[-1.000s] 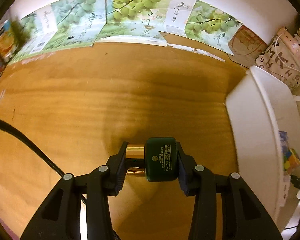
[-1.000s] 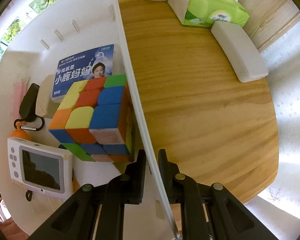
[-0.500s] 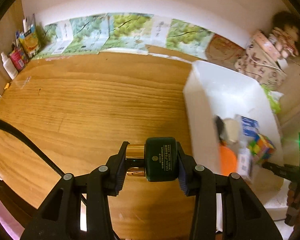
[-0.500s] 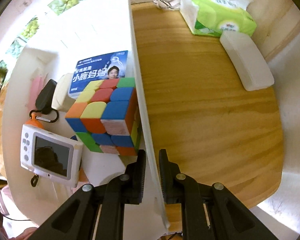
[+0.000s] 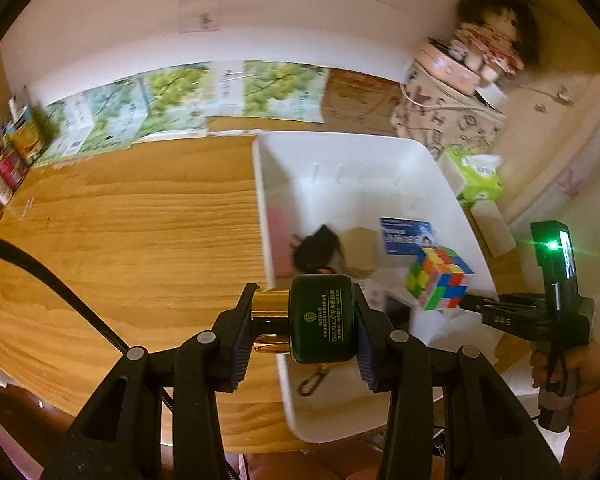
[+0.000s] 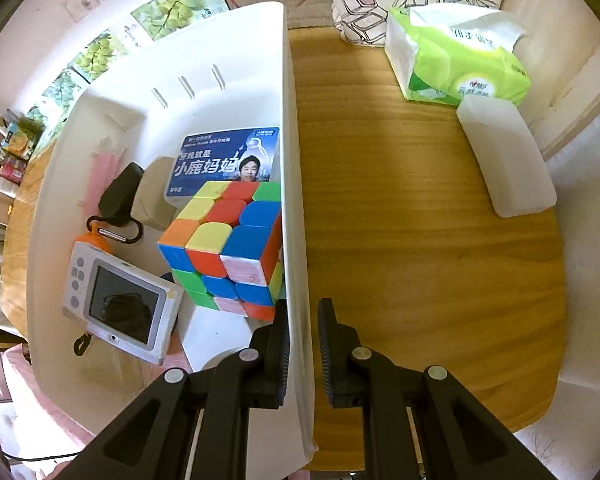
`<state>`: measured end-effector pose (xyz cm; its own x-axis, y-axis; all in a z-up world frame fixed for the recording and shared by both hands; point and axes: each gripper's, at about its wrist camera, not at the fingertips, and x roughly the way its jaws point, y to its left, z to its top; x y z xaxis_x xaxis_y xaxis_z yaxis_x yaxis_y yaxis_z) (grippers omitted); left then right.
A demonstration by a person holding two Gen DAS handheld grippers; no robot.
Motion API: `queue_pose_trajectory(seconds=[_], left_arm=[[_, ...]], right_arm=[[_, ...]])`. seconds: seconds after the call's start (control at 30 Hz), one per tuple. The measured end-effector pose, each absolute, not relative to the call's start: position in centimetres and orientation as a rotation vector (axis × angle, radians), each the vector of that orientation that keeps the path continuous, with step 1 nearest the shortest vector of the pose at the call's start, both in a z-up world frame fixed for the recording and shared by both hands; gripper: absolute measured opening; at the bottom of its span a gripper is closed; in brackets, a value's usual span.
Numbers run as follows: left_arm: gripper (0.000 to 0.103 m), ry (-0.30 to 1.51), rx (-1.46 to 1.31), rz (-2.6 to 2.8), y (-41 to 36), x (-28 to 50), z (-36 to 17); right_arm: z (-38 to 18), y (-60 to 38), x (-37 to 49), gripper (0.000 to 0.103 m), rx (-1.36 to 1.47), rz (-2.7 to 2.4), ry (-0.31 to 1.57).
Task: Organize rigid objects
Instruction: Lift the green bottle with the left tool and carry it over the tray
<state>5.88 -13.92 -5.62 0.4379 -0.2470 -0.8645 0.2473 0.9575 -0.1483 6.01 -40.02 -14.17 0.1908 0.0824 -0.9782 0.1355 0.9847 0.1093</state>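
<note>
The left gripper [image 5: 303, 322] clamps a dark green bottle [image 5: 322, 323] sideways between its fingers, gold cap [image 5: 270, 320] against the left finger. Just beyond and right of it sits the white bin [image 5: 272, 160], the bottle over its near left wall. The right gripper [image 6: 303, 340] pinches the bin's right wall [image 6: 290, 160] between narrow jaws. Left of those fingers, inside the bin, stand a colour cube [image 6: 224, 248], a blue box [image 6: 224, 164] and a small white camera [image 6: 120, 306].
</note>
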Motion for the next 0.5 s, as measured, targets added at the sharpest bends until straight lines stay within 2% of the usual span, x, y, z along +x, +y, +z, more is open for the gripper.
queue_pose_trajectory(seconds=[0.2, 0.27, 0.33, 0.5], left_arm=[[0.046, 1.124, -0.015, -0.357, -16.8, 6.3, -5.7], [0.046, 1.139, -0.035, -0.376, -17.5, 6.6, -5.7], [0.046, 1.136, -0.014, -0.378, -18.2, 6.7, -5.6], [0.048, 1.129, -0.018, -0.388, -18.8, 7.3, -5.5]], right_arm=[[-14.0, -39.6, 6.4, 0.015, 0.169, -0.024, 1.395], [-13.8, -39.6, 6.4, 0.018, 0.169, -0.028, 1.39], [-13.4, -39.8, 6.3, 0.03, 0.178, -0.033, 1.382], [-12.3, -39.7, 5.8, 0.041, 0.159, -0.054, 1.366]])
